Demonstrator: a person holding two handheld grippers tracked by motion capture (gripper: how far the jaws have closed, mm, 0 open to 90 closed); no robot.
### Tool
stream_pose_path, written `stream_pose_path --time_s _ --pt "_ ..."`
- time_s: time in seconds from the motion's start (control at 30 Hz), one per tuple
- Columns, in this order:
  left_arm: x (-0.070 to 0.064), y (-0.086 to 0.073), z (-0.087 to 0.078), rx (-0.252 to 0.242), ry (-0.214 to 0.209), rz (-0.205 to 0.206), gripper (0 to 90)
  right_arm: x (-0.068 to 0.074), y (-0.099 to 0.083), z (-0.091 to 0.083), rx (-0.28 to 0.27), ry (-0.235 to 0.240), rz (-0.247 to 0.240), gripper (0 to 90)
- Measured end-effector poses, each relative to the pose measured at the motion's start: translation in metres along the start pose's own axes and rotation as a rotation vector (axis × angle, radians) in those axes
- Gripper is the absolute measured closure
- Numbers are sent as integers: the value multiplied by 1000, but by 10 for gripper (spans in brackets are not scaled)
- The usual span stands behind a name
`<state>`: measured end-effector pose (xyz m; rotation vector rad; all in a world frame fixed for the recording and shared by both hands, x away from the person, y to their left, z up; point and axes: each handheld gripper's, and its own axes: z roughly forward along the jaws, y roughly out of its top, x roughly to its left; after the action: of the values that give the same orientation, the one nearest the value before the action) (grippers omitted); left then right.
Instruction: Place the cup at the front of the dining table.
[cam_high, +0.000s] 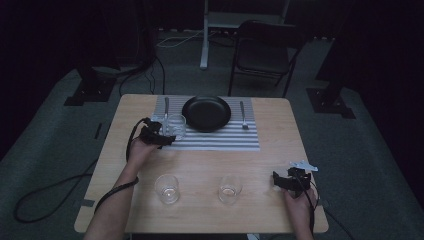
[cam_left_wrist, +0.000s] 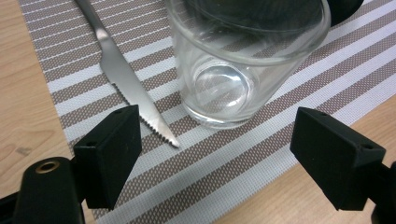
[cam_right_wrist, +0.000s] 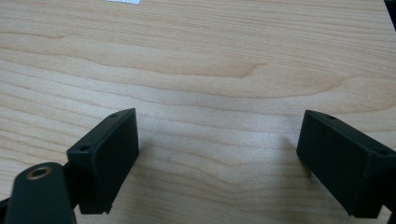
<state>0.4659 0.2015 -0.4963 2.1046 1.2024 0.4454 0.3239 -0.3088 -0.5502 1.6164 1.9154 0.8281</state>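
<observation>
A clear glass (cam_high: 175, 125) (cam_left_wrist: 233, 65) stands upright on the striped placemat (cam_high: 235, 140) (cam_left_wrist: 289, 79), left of the black plate (cam_high: 206, 113). My left gripper (cam_high: 159, 137) (cam_left_wrist: 224, 154) sits just short of that glass, open, jaws wide and empty. A steel knife (cam_high: 166, 108) (cam_left_wrist: 126, 79) lies on the mat left of the glass, and a fork (cam_high: 243, 115) lies right of the plate. Two more glasses (cam_high: 167, 188) (cam_high: 230, 188) stand near the table's front. My right gripper (cam_high: 286, 181) (cam_right_wrist: 217, 163) hovers over bare wood at the front right, open and empty.
The wooden table (cam_high: 280, 150) has its edges close to both hands. A folding chair (cam_high: 262, 52) stands beyond the far edge, with a white stand (cam_high: 205, 35) and cables on the floor. The black plate's rim shows behind the glass in the left gripper view.
</observation>
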Motion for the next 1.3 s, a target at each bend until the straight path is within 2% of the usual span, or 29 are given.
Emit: stream_pose_path --time_s 0.17,0.33,0.4,0.47,0.87,1.1,1.3 --pt "1 -6 -8 -44 -2 2 173 0 0 0 0 0 0 123" --pt "0 -15 -12 -36 -11 10 173 0 0 0 0 0 0 123" --pt "1 -19 -15 -54 -22 3 173 0 0 0 0 0 0 123" --pt "0 -22 -17 -62 -10 17 173 0 0 0 0 0 0 123" --pt "0 -32 -30 -81 -15 5 173 0 0 0 0 0 0 124" --pt "-2 -40 -40 -108 -27 5 173 0 0 0 0 0 0 123" --pt "-3 -49 -49 -117 -8 14 173 0 0 0 0 0 0 123"
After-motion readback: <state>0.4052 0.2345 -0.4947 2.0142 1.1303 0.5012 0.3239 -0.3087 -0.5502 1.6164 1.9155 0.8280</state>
